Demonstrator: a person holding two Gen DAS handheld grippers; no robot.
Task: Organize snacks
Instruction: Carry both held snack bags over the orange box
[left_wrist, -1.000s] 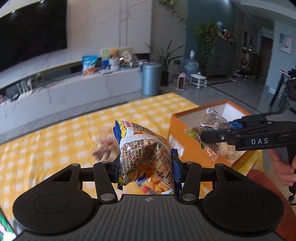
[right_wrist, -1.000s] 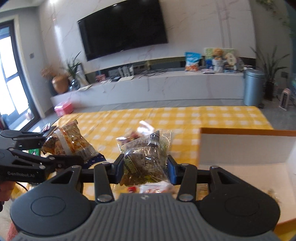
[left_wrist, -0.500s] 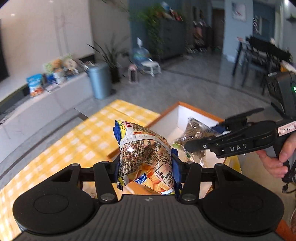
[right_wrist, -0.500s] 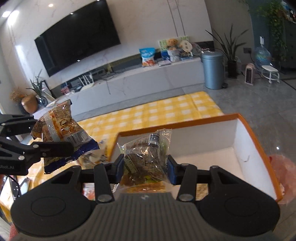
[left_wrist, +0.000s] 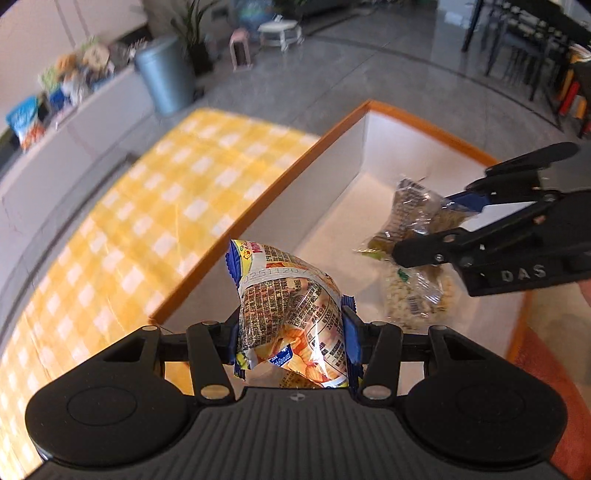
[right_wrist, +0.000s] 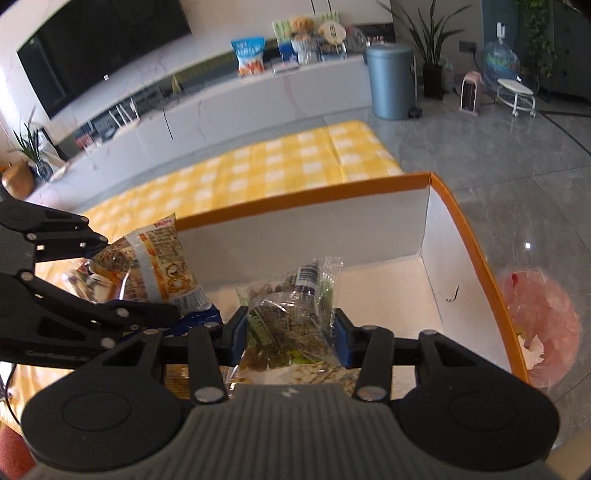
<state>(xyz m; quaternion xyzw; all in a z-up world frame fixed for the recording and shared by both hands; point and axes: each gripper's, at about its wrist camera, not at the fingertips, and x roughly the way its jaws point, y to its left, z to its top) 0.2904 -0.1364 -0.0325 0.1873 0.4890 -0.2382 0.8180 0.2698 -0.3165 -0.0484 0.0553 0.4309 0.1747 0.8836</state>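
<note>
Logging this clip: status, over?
Left gripper shut on orange printed snack bag. Right gripper shut on clear snack packet. Both over orange-rimmed white box. Nothing blocking.

The orange-rimmed box (right_wrist: 461, 218) serves as landmark. Its near wall is hidden behind the right gripper's body in the right wrist view. Inside it, a flat packet (left_wrist: 417, 299) lies partly covered by the right gripper (left_wrist: 424, 236). Left of the box, the yellow checked cloth (left_wrist: 147, 206) is smeared by motion blur. Print on the chip bag (left_wrist: 291, 317) is too small to read.
</note>
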